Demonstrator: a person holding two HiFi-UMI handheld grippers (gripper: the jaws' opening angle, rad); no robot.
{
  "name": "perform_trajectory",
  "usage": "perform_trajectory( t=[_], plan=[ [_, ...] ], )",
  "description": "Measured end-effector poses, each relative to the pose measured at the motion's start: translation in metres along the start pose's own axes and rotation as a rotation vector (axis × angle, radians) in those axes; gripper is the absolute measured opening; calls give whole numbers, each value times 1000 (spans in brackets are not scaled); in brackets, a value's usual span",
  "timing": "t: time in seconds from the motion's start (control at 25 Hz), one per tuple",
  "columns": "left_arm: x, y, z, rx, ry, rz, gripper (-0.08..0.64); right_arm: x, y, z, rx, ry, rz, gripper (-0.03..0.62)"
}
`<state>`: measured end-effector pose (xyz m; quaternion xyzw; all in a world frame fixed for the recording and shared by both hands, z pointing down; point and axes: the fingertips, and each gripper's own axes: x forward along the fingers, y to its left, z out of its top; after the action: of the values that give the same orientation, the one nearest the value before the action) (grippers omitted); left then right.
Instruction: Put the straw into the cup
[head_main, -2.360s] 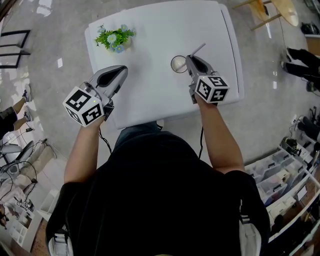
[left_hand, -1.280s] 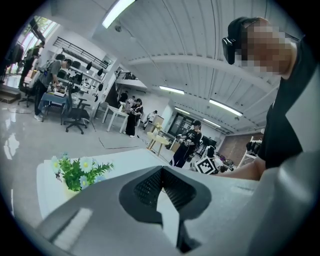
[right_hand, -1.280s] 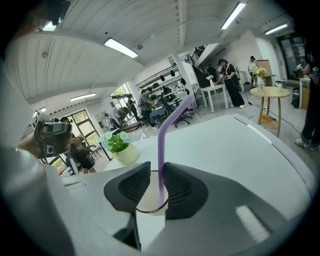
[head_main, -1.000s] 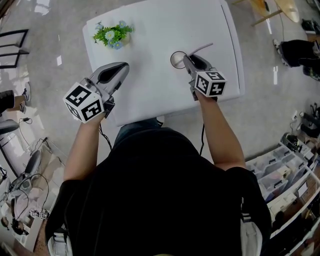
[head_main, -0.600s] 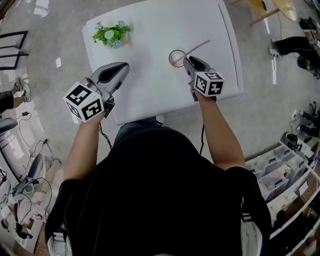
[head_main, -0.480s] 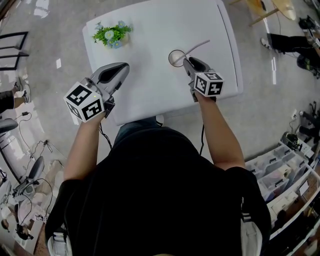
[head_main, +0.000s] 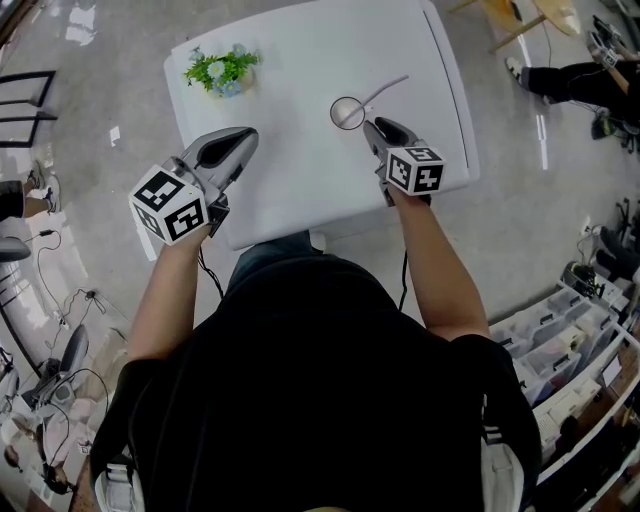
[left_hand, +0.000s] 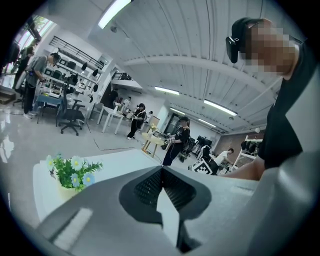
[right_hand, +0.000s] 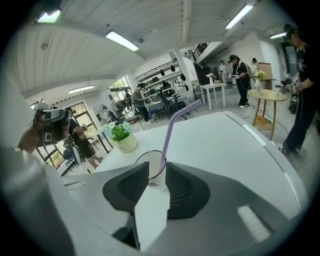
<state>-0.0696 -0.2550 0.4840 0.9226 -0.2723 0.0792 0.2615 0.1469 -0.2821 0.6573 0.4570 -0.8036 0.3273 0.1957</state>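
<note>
A clear cup (head_main: 348, 112) stands on the white table (head_main: 300, 180) with a purple straw (head_main: 385, 88) leaning in it, its top pointing to the far right. My right gripper (head_main: 368, 124) sits just in front of the cup, its jaws a little apart and holding nothing. In the right gripper view the cup (right_hand: 151, 169) shows through the gap of the right gripper (right_hand: 157, 171), and the straw (right_hand: 172, 127) rises from it beyond the jaws. My left gripper (head_main: 246, 134) hovers at the table's near left, shut and empty, its jaws meeting at the tip of the left gripper (left_hand: 161, 170).
A small pot of green and blue flowers (head_main: 222, 70) stands at the table's far left corner, also seen as the flower pot (right_hand: 122, 137). People stand around the room beyond the table. Shelves with bins (head_main: 570, 350) lie at my right.
The right gripper carried the straw to the cup, let it go inside and drew back a little. The left gripper has stayed put.
</note>
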Motion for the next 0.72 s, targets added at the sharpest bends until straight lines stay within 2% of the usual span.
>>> perform_trajectory(
  t=[0.72],
  plan=[
    [-23, -57, 5, 65, -29, -32, 0, -71, 20, 5, -47, -68, -23, 132]
  ],
)
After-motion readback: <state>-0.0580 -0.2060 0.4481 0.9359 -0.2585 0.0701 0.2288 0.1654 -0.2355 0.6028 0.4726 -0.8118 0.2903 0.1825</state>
